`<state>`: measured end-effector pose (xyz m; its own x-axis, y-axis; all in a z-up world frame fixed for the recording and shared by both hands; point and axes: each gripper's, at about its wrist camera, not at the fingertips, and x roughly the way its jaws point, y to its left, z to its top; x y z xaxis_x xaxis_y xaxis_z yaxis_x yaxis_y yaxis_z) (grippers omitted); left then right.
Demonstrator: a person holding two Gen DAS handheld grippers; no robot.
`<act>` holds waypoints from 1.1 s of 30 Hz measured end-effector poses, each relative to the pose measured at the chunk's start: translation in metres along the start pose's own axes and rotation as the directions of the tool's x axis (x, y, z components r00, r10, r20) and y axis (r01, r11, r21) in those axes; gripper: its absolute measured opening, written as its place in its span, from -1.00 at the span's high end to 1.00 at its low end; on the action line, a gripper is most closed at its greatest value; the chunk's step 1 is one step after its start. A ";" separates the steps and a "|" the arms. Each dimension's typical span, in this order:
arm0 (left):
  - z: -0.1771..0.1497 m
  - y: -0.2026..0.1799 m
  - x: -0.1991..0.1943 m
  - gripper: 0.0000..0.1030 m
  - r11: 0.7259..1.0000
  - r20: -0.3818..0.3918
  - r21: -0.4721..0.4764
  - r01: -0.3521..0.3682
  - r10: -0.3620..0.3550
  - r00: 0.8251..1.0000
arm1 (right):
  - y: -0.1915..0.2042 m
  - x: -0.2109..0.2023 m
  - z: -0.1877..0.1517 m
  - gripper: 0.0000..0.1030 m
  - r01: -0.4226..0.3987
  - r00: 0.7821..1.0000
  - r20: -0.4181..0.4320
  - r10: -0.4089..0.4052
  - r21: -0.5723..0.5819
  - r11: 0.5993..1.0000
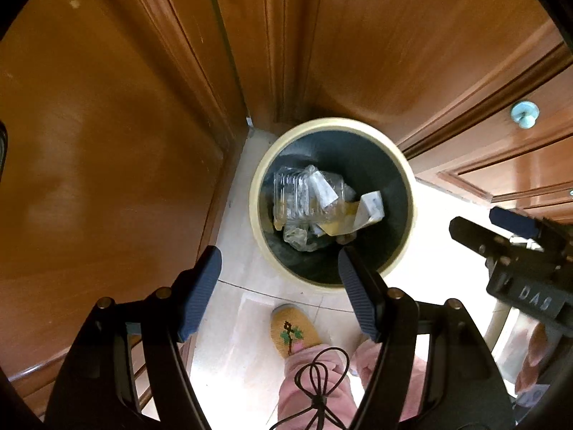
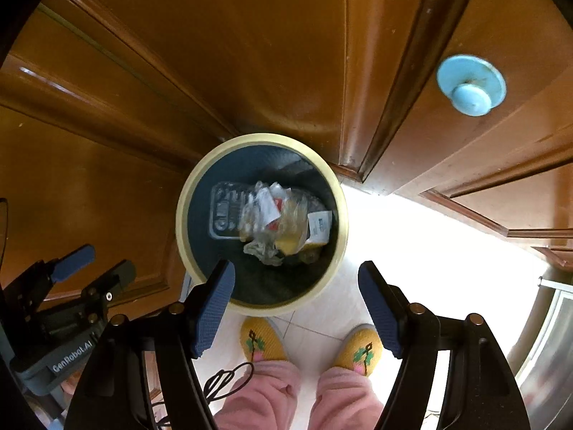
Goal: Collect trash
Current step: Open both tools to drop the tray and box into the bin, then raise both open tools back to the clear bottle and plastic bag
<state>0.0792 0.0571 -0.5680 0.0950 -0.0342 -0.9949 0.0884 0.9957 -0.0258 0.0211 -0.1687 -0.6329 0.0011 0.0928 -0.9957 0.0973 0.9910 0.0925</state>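
A round bin with a cream rim (image 1: 255,200) (image 2: 181,215) and a dark liner stands on the pale floor in a corner of wooden cabinets. In it lies trash (image 1: 311,204) (image 2: 272,222): a clear plastic box, crumpled film, white paper slips and yellow scraps. My left gripper (image 1: 277,256) hangs above the bin's near left edge, pointing down, open and empty. My right gripper (image 2: 295,268) hangs over the bin's near right edge, also open with nothing between its pads. Each shows in the other's view, the right gripper (image 1: 474,220) and the left gripper (image 2: 109,259).
Brown wooden cabinet doors (image 1: 107,143) (image 2: 250,53) enclose the bin on the left and behind; one carries a light blue knob (image 2: 471,86) (image 1: 524,114). A person's yellow slippers (image 2: 259,340) (image 2: 360,347) and pink trouser legs (image 2: 258,394) stand just before the bin. A thin black cable (image 1: 318,387) dangles.
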 end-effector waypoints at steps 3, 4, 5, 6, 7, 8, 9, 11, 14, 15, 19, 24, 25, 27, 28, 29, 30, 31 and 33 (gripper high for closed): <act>0.001 0.001 -0.022 -0.27 1.000 0.020 0.003 0.006 -0.006 1.000 | 0.004 -0.020 -0.003 -0.41 -0.005 1.000 0.008 0.005 0.002 1.000; 0.002 -0.001 -0.034 -0.27 1.000 0.028 0.006 0.011 -0.011 1.000 | 0.005 -0.029 -0.004 -0.41 -0.007 1.000 0.011 0.007 0.001 1.000; 0.002 -0.003 -0.042 -0.27 1.000 0.035 0.009 0.014 -0.014 0.999 | 0.006 -0.040 -0.005 -0.41 -0.013 1.000 0.016 0.013 0.001 1.000; 0.002 -0.004 -0.053 -0.27 1.000 0.042 0.011 0.016 -0.017 0.999 | 0.008 -0.050 -0.005 -0.41 -0.017 1.000 0.020 0.017 0.001 1.000; 0.003 -0.006 -0.067 -0.27 1.000 0.048 0.012 0.022 -0.023 0.999 | 0.010 -0.063 -0.005 -0.41 -0.022 0.999 0.026 0.022 0.002 1.000; 0.005 -0.008 -0.079 -0.27 1.000 0.053 0.014 0.027 -0.028 0.998 | 0.011 -0.075 -0.005 -0.41 -0.027 0.999 0.032 0.027 0.001 1.000; 0.006 -0.010 -0.092 -0.27 0.999 0.059 0.017 0.031 -0.032 0.998 | 0.014 -0.088 -0.005 -0.41 -0.031 0.999 0.039 0.031 -0.001 1.000; 0.008 -0.014 -0.119 -0.27 0.999 0.075 0.029 0.032 -0.034 0.997 | 0.016 -0.117 -0.005 -0.41 -0.040 0.998 0.055 0.041 -0.010 0.999; 0.014 -0.020 -0.164 -0.27 0.999 0.104 0.039 0.033 -0.037 0.994 | 0.024 -0.164 -0.005 -0.41 -0.047 0.996 0.079 0.048 -0.018 0.999; 0.016 -0.021 -0.180 -0.27 0.999 0.114 0.038 0.038 -0.042 0.993 | 0.026 -0.179 -0.005 -0.41 -0.051 0.995 0.086 0.052 -0.019 0.999; 0.024 -0.026 -0.246 -0.27 0.998 0.163 0.038 0.049 -0.055 0.985 | 0.033 -0.245 -0.003 -0.41 -0.060 0.990 0.123 0.064 -0.030 0.998; 0.036 -0.029 -0.329 -0.27 0.998 0.242 0.042 0.054 -0.062 0.968 | 0.040 -0.332 0.000 -0.41 -0.074 0.979 0.187 0.081 -0.047 0.996; 0.039 -0.030 -0.345 -0.27 0.998 0.260 0.041 0.056 -0.065 0.963 | 0.039 -0.347 0.001 -0.41 -0.077 0.976 0.201 0.086 -0.052 0.996; 0.045 -0.030 -0.378 -0.27 0.997 0.298 0.041 0.060 -0.070 0.952 | 0.041 -0.381 0.003 -0.41 -0.080 0.968 0.235 0.092 -0.060 0.995; 0.047 -0.030 -0.390 -0.27 0.997 0.316 0.042 0.061 -0.071 0.946 | 0.041 -0.397 0.003 -0.41 -0.081 0.963 0.251 0.094 -0.065 0.995; 0.050 -0.031 -0.405 -0.27 0.997 0.336 0.044 0.062 -0.073 0.939 | 0.040 -0.412 0.004 -0.41 -0.082 0.958 0.269 0.098 -0.069 0.994; 0.053 -0.032 -0.419 -0.27 0.997 0.354 0.046 0.062 -0.075 0.932 | 0.040 -0.428 0.005 -0.41 -0.084 0.952 0.289 0.101 -0.072 0.994; 0.055 -0.033 -0.431 -0.27 0.997 0.371 0.049 0.062 -0.076 0.926 | 0.040 -0.441 0.005 -0.41 -0.086 0.946 0.308 0.105 -0.074 0.994; 0.059 -0.034 -0.452 -0.27 0.996 0.402 0.057 0.062 -0.079 0.912 | 0.039 -0.469 0.007 -0.41 -0.087 0.931 0.349 0.109 -0.078 0.993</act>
<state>0.0917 0.0336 -0.1118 0.4782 -0.1447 -0.8662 0.1504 0.9852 -0.0816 0.0309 -0.1743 -0.1620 0.3586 0.1609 -0.9195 0.0188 0.9836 0.1794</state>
